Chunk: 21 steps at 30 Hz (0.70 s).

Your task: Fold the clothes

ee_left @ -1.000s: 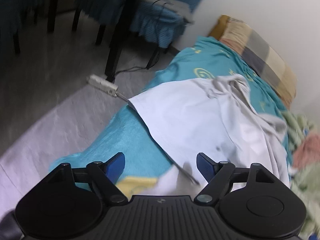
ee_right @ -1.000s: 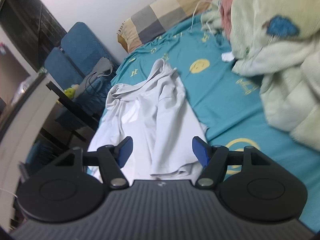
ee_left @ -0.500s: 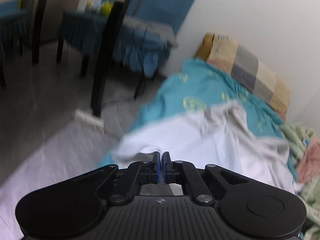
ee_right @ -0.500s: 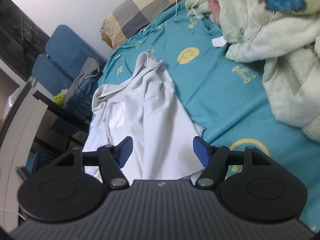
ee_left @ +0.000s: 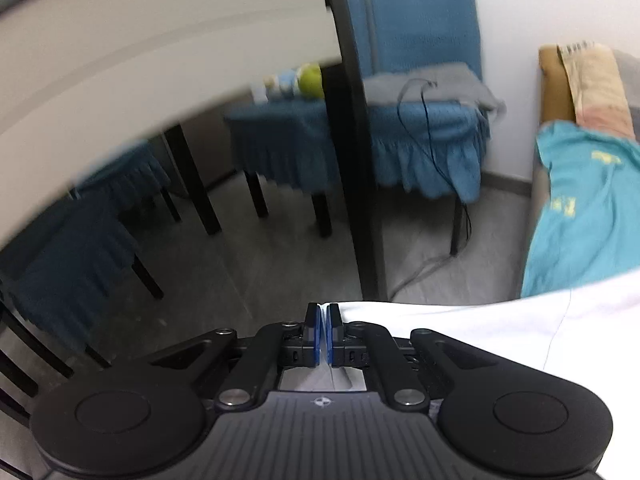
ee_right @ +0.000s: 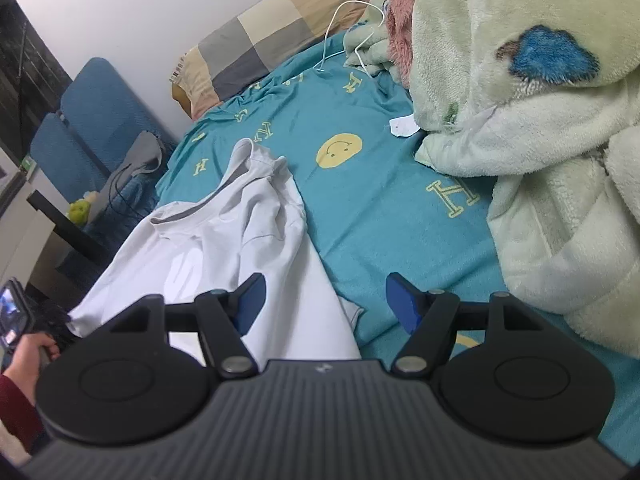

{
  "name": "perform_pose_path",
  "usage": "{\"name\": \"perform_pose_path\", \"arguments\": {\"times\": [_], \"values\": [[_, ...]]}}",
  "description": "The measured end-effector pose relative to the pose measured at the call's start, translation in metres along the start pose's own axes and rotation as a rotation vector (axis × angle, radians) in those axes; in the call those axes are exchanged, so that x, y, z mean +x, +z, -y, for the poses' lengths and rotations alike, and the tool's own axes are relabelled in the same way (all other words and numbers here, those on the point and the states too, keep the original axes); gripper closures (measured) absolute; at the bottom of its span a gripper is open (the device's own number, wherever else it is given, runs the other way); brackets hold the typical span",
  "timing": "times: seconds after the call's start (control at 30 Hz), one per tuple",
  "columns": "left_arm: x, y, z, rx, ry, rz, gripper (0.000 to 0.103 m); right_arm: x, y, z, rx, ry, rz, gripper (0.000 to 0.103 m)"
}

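While the white shirt [ee_right: 224,256] lies rumpled on the teal bedsheet [ee_right: 372,208], its collar end toward the checked pillow [ee_right: 260,40] and its hem end nearest my cameras, I have one corner of it pinched in the left gripper [ee_left: 322,322], whose blue pads are clamped together on a thin edge of the fabric. From that corner the white cloth [ee_left: 480,328] stretches taut off to the right in the left wrist view, lifted clear of the sheet [ee_left: 580,208]. The hand [ee_right: 28,354] carrying that gripper shows at the shirt's near-left corner in the right wrist view, with a dark red sleeve [ee_right: 16,408] below it. My right gripper [ee_right: 322,300] hovers over the shirt's hem with its jaws spread wide and nothing between the pads; the left pad sits above the white fabric, the right pad above bare sheet just beside the shirt's edge. Right of the shirt, well apart from it, a pale green fleece blanket [ee_right: 540,140] is heaped on the bed, with a yellow smiley print [ee_right: 339,150] on the sheet between them. On the shirt's far left, off the bed, stand blue-covered chairs [ee_left: 424,80] and a dark table leg [ee_left: 356,152] on a grey floor [ee_left: 248,272].
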<state>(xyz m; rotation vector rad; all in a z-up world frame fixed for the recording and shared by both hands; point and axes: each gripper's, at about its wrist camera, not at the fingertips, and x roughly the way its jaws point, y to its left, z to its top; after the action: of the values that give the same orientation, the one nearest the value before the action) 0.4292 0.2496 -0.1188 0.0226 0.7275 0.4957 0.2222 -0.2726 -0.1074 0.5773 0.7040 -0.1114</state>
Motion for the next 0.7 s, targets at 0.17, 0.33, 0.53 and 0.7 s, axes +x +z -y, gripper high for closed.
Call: {"name": "perform_pose_path", "arguments": {"times": [0.17, 0.33, 0.53, 0.7], "values": [[-0.028, -0.021, 0.011, -0.006, -0.132, 0.002, 0.076, 0.005, -0.005, -0.009, -0.066, 0.001, -0.01, 0.034], [-0.119, -0.049, 0.014, 0.022, -0.296, 0.05, 0.06, -0.001, -0.012, -0.023, -0.125, 0.045, 0.006, 0.034], [-0.265, -0.098, 0.029, 0.08, -0.462, 0.082, 0.051, -0.019, -0.021, -0.033, -0.189, 0.109, 0.051, 0.034], [-0.356, -0.141, 0.048, 0.076, -0.56, 0.081, 0.047, -0.036, -0.029, -0.032, -0.213, 0.157, 0.079, 0.062]]}}
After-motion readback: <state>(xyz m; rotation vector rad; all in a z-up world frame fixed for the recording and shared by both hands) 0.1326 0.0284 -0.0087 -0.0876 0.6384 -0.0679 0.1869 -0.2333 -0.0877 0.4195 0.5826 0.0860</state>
